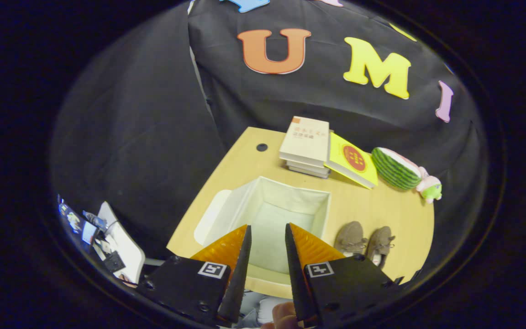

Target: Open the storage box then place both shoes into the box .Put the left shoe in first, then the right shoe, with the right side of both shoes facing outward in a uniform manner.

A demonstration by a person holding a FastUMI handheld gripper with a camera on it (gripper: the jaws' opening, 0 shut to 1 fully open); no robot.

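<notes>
The gripper [266, 233] is hovering with fingers slightly parted and empty above the open storage box [272, 201] on the table [381, 210], while both shoes [365, 240] are sitting just beside it, books [306, 144] and a watermelon plush [397, 169] lying beyond.

**Gripper above open box, shoes untouched**

Gripper [266, 237] hung over the open storage box [274, 208], fingers apart, gripping nothing. Lid [209, 217] lay flat beside the box. Both brown shoes [364, 241] sat side by side just beside the box; books [306, 144] and a watermelon plush [397, 169] beyond
</notes>
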